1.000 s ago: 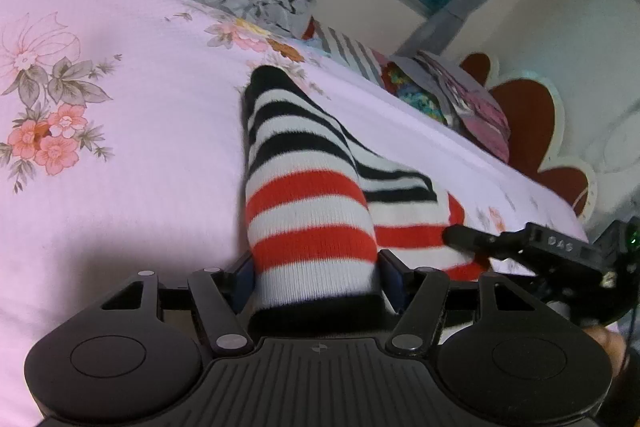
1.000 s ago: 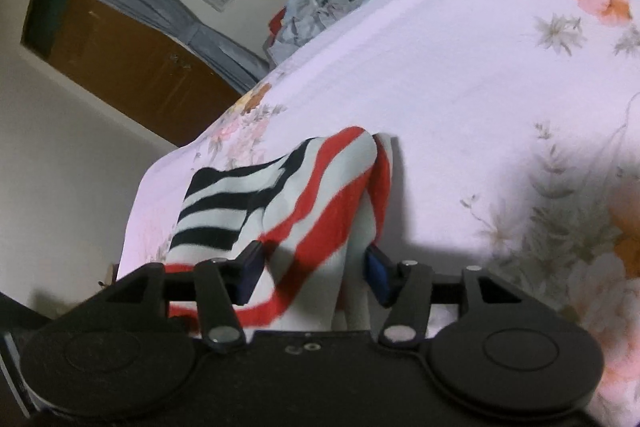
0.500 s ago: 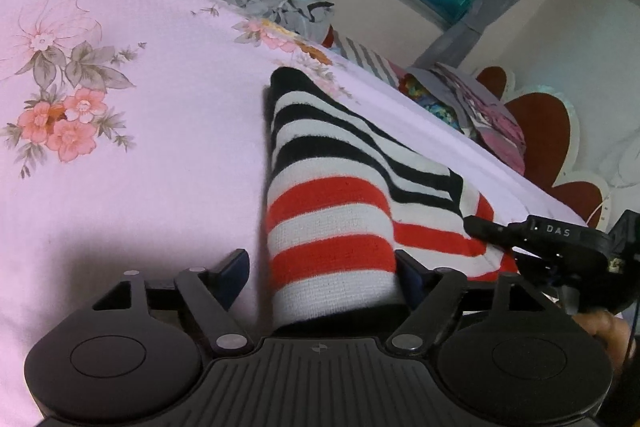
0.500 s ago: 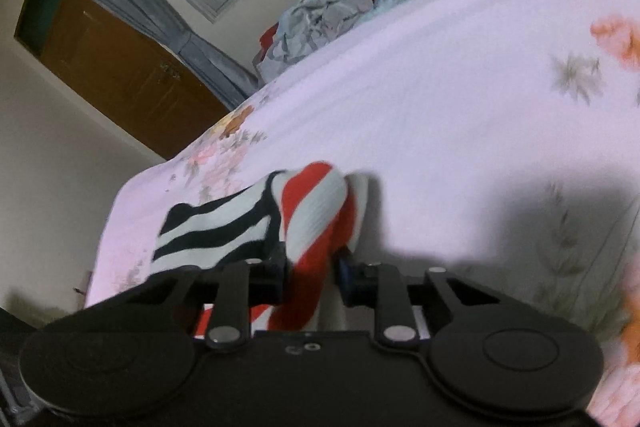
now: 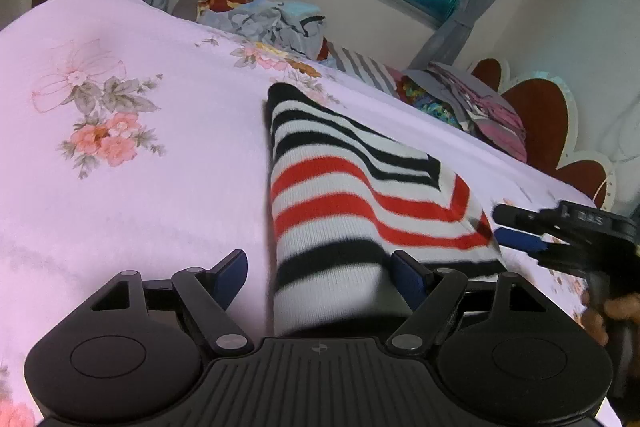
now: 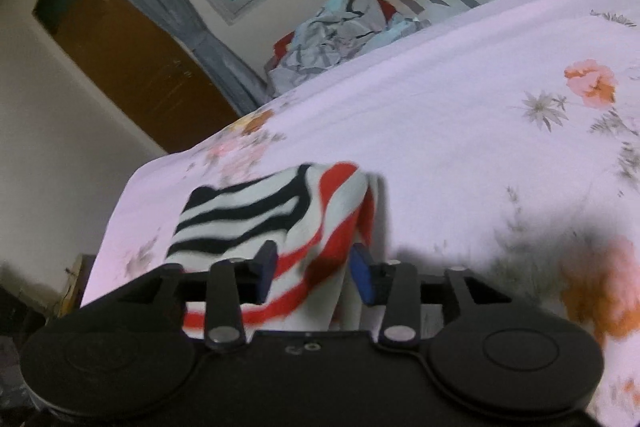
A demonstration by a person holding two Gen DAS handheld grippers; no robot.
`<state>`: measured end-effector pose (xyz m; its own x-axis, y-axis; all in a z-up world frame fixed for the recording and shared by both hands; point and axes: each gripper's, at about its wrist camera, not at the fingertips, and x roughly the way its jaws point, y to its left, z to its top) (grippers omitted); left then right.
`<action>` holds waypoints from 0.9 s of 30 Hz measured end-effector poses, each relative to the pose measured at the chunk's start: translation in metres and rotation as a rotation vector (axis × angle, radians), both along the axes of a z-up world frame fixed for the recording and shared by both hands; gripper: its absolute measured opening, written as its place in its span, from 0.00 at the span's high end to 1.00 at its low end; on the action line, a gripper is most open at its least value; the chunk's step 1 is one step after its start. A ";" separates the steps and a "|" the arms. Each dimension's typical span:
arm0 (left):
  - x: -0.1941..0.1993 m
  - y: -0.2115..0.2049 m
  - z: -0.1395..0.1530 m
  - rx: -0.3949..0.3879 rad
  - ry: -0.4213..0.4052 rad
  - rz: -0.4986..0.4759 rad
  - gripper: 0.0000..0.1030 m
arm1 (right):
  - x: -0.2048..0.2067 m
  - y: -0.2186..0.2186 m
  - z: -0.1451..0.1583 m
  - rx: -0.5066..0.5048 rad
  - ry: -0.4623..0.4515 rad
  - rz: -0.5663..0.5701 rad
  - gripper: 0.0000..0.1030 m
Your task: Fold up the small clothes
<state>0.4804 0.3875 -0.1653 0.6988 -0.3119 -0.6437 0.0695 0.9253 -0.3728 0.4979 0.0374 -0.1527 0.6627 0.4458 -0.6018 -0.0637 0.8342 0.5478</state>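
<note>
My left gripper (image 5: 318, 273) stands wide around the near end of the red, black and white striped knitted garment (image 5: 344, 187) lying folded on the pink floral bed (image 5: 140, 211), gripping nothing; my right gripper (image 6: 314, 267) is opening, letting the fold settle.

Left gripper (image 5: 318, 267): pointing forward and downward; jaws standing wide, left pad clear of anything, right pad sitting against fabric.
Right gripper (image 6: 314, 269): jaws opening, cloth lying between the blue pads; tilting downward; also showing at the right edge of the left wrist view.
Hand (image 5: 608, 311): gripping the right gripper's handle, fingers partly showing.
</note>
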 end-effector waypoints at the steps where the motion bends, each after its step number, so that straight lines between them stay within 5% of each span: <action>1: -0.004 -0.001 -0.001 0.000 0.008 -0.006 0.25 | -0.008 0.000 0.002 -0.003 0.002 0.009 0.56; 9: -0.031 -0.007 -0.017 0.024 0.057 -0.036 0.25 | -0.062 0.010 0.003 -0.029 0.019 0.048 0.61; 16: -0.040 -0.010 -0.029 0.070 0.037 -0.039 0.25 | -0.096 0.009 -0.008 -0.030 0.040 0.021 0.90; 19: -0.038 -0.009 -0.028 0.065 0.036 -0.045 0.25 | -0.103 0.013 -0.015 -0.127 0.044 0.007 0.91; 27: -0.036 -0.011 -0.021 0.077 0.048 -0.035 0.25 | -0.105 0.014 -0.028 -0.127 0.075 -0.026 0.85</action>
<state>0.4446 0.3768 -0.1867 0.6559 -0.2840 -0.6994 0.0856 0.9486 -0.3048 0.3926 0.0518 -0.1811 0.6243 0.3465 -0.7002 -0.0042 0.8977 0.4405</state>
